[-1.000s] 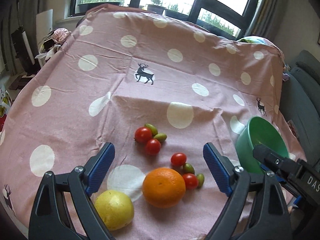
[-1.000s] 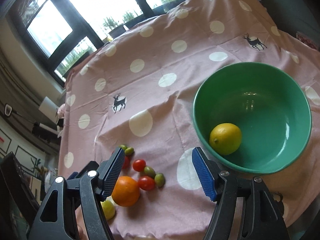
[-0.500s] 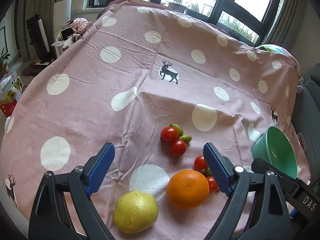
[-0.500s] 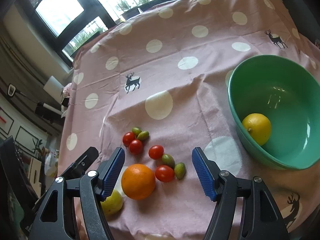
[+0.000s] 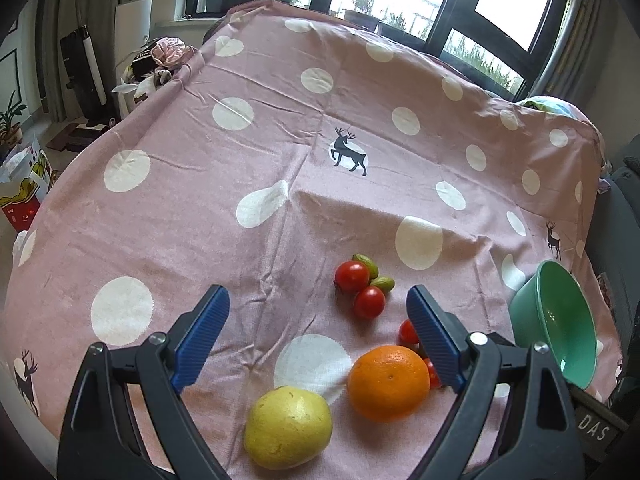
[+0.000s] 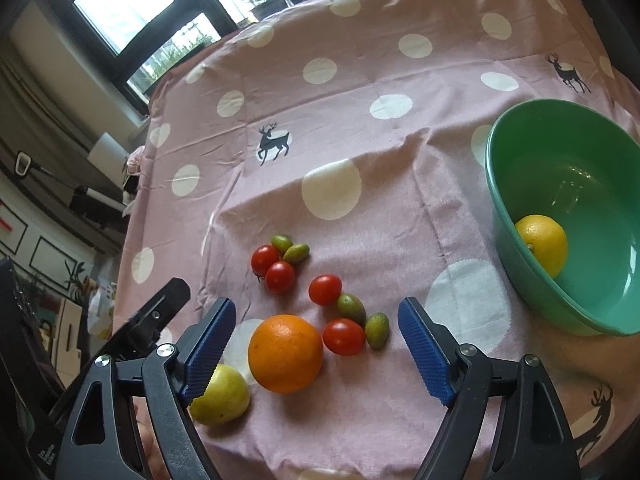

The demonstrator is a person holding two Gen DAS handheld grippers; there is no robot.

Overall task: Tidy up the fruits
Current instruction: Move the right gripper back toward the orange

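Yellow-green fruit: far left of the orange, just beside it, right by the near cloth edge; loose and waiting its turn, I'd say.
Left gripper: jaws wide apart, nothing between the pads; it hangs above that fruit and the orange, and looks set to take one of them.
Orange: the biggest loose fruit, sitting clear on the pink cloth, open cloth in front of it.
Right gripper: jaws opening, orange framed between them but not touched; likely lining up a pick.
Cherry tomatoes: just right of the orange, with small green fruits alongside; crowding that side, so a jaw may nudge them.
Open lane: bare cloth between the orange and the bowl, room to carry across.
Green bowl: well right of the orange, near the counter's right edge; one yellow citrus is already inside, so this looks like the collecting spot.
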